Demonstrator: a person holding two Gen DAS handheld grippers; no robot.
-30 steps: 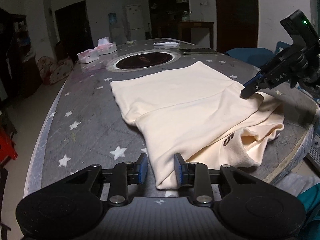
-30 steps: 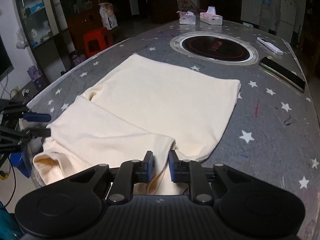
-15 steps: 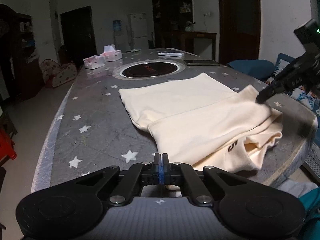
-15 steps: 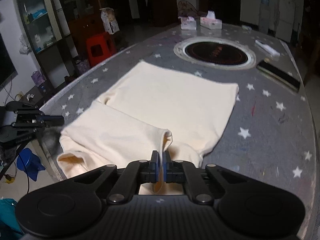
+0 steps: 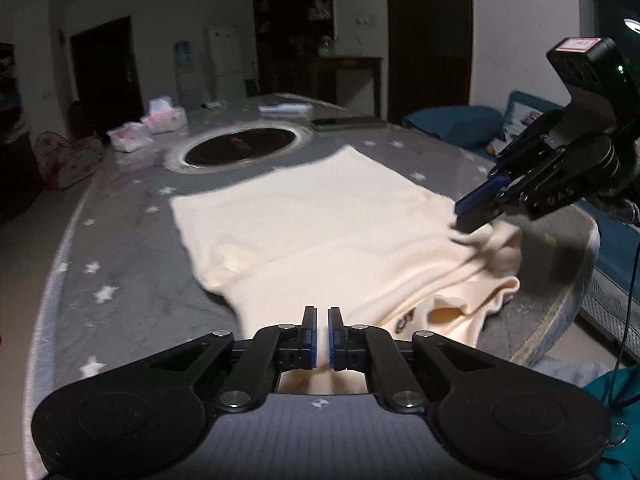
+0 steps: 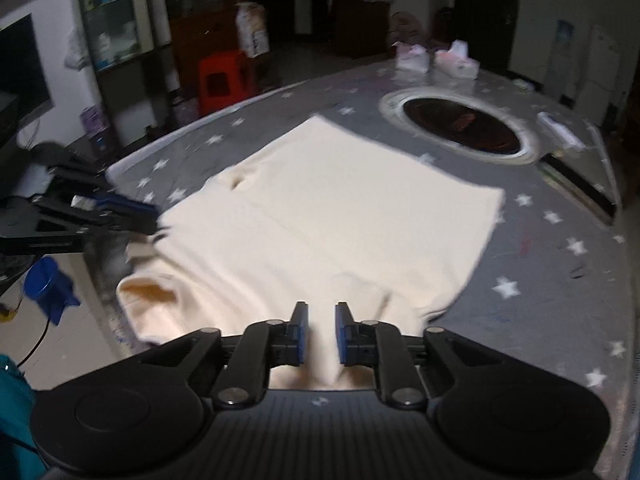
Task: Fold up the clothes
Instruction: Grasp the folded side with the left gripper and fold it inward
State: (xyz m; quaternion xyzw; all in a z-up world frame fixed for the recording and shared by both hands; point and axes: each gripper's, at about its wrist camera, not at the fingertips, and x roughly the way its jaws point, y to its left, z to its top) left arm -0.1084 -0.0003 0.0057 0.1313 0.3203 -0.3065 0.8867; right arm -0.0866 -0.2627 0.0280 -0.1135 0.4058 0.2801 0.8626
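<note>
A cream garment (image 5: 320, 232) lies partly folded on the grey star-patterned table (image 5: 132, 280); it also shows in the right wrist view (image 6: 340, 216). My left gripper (image 5: 323, 338) is nearly shut with cloth pinched in the narrow gap at the garment's near edge. My right gripper (image 6: 319, 334) has cream cloth bunched between its pads, with a wider gap. Each gripper appears in the other's view, the right one (image 5: 476, 210) at the garment's right corner, the left one (image 6: 132, 216) at its left corner. The collar opening (image 5: 452, 312) faces the table edge.
A round inset burner (image 5: 240, 148) sits at the table's middle. Two tissue packs (image 5: 148, 130) stand beyond it. A phone (image 6: 576, 184) and a remote (image 6: 560, 132) lie near the far right edge. A red stool (image 6: 224, 80) stands on the floor.
Both grippers closed on the garment's near edge, then lifted and pulled it; the cloth has shifted and bunched, and the jaws show slightly wider gaps than half a second ago.
</note>
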